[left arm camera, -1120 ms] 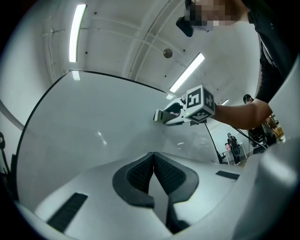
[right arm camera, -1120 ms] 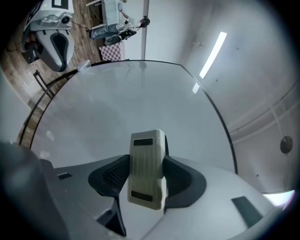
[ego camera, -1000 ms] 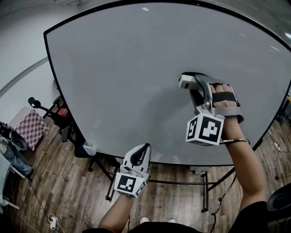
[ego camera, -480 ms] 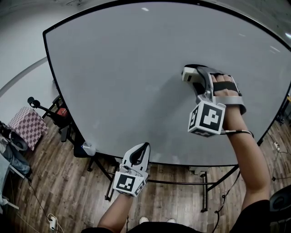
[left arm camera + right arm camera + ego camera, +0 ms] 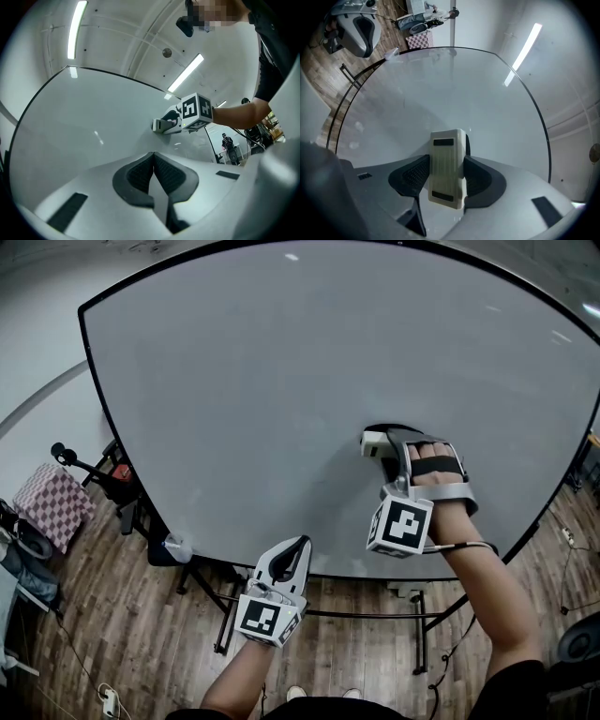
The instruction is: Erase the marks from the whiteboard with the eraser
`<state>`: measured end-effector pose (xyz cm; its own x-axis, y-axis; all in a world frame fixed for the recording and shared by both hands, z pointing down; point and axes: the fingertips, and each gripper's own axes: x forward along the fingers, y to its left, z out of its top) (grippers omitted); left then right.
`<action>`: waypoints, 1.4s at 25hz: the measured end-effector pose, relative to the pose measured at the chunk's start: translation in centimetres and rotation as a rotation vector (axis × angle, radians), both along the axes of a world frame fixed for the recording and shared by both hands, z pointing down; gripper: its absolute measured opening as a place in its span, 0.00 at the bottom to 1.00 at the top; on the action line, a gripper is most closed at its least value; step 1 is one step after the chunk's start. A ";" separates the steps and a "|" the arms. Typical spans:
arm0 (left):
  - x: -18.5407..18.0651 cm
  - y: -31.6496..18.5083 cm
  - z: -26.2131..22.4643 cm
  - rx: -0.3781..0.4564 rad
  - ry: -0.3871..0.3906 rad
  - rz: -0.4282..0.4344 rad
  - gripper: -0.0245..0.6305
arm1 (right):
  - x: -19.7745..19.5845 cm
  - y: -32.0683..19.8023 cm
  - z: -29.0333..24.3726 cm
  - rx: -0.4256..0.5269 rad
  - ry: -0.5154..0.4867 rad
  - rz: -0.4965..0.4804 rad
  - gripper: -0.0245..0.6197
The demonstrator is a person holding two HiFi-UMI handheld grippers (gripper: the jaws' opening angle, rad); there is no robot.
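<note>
Cream, ribbed eraser (image 5: 447,171) is clamped upright in the right hand-held gripper (image 5: 382,441), pressed against the big black-framed whiteboard (image 5: 281,381), lower right.

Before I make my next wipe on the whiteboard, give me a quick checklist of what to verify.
1. Eraser clamped between the right gripper jaws: ok.
2. Eraser face flat against the whiteboard: cannot tell.
3. Left gripper jaws together, empty, below the board's lower edge: ok.
4. Board wiped clean: nothing written shows in any view, but faint traces cannot be ruled out: cannot tell.
5. Bare board around the eraser for a stroke: ok.
</note>
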<state>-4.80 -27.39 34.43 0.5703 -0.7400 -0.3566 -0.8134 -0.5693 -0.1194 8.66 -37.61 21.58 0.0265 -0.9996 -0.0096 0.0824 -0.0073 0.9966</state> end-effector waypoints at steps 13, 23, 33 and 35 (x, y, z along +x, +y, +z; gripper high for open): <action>-0.1 0.4 0.7 -0.011 -0.012 -0.010 0.07 | -0.5 0.2 7.4 -0.107 -0.078 -0.009 0.43; -1.1 0.5 0.7 -0.005 -0.021 -0.025 0.07 | 0.8 0.1 15.8 -0.217 0.056 0.044 0.43; -1.7 0.1 2.1 -0.041 -0.022 -0.027 0.07 | 0.9 0.6 16.8 -0.233 -0.132 0.018 0.43; -1.9 -0.1 2.2 -0.045 -0.021 -0.030 0.07 | 1.4 1.4 15.8 -0.216 -0.279 0.002 0.43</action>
